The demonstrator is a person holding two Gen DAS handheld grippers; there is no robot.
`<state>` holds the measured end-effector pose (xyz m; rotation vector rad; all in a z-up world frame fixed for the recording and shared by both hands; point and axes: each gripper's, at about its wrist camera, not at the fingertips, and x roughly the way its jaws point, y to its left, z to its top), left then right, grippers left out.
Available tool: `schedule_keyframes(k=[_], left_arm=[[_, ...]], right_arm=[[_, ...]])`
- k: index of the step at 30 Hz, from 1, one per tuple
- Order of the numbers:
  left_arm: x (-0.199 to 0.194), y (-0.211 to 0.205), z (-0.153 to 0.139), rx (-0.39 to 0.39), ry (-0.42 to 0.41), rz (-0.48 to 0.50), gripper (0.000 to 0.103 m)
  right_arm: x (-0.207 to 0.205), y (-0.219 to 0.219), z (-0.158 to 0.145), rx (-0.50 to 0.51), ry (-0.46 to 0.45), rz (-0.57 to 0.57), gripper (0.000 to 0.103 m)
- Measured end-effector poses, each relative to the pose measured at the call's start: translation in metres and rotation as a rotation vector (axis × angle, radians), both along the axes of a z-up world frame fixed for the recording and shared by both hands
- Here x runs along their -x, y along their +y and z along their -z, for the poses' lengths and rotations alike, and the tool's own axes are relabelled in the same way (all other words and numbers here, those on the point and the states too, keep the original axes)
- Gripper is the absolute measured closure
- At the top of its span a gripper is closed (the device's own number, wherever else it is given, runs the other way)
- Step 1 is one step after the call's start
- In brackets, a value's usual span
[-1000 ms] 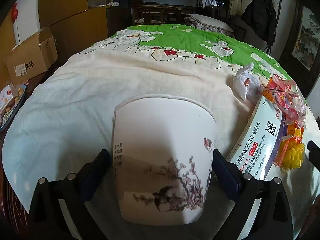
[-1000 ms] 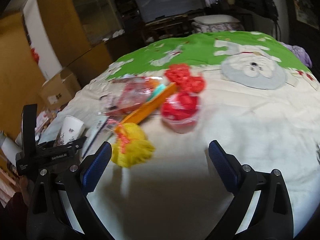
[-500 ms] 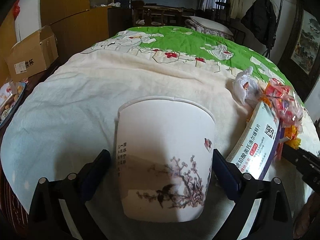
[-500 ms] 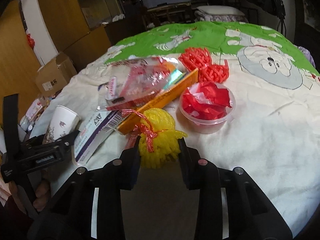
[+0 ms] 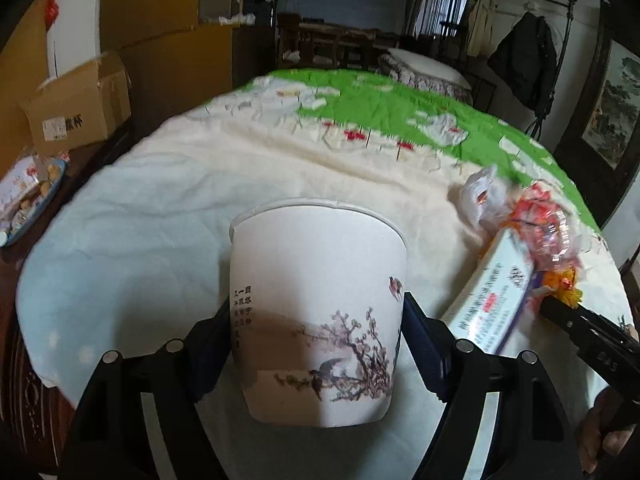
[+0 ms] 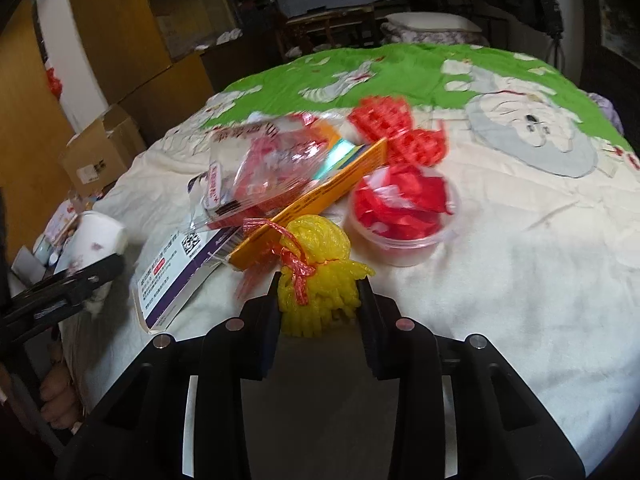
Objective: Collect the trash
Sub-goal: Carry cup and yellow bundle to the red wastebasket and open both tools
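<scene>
Left gripper [image 5: 316, 344] has just been closing on the white paper cup with a plum-blossom print [image 5: 318, 300]; pads are touching both cup sides, cup upright on the cream bedcover [image 5: 160, 208]. Right gripper [image 6: 318, 300] is clamping the yellow foam fruit net tied with red ribbon [image 6: 320, 268], just beside the white-purple medicine box [image 6: 176, 276], orange carton [image 6: 320, 196] and clear plastic tub of red wrappers [image 6: 404, 216].

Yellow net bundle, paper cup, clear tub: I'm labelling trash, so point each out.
Yellow net bundle [image 6: 320, 280]: right wrist view, its gripped middle.
Paper cup [image 5: 316, 312]: left wrist view, its printed side wall.
Clear tub [image 6: 404, 254]: right wrist view, its front wall.
</scene>
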<state>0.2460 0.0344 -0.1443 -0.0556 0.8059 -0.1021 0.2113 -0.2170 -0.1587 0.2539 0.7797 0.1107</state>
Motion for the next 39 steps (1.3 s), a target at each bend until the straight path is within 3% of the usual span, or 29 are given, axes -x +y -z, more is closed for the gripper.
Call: schedule_keyframes(k=[5,11,26,32,39], left_arm=[[0.029,0.000,-0.031,-0.025,-0.079,0.001,0.025],[0.070,-0.004,-0.067,-0.059,-0.174,-0.008,0.025],[0.210,-0.001,-0.143,-0.136,-0.455,-0.051,0.025],[0.269,0.015,-0.160,-0.200,-0.556,-0.089,0.025],[0.293,0.048,-0.156,-0.247,-0.566,-0.164,0.025]], right_arm=[[0.024,-0.006,-0.015,-0.067,-0.025,0.014,0.068],[0.057,-0.003,-0.052,-0.088,-0.121,-0.010,0.068],[0.157,0.046,-0.147,-0.142,-0.386,-0.201,0.068],[0.200,0.070,-0.167,-0.164,-0.430,-0.297,0.068],[0.216,0.103,-0.172,-0.146,-0.437,-0.352,0.068]])
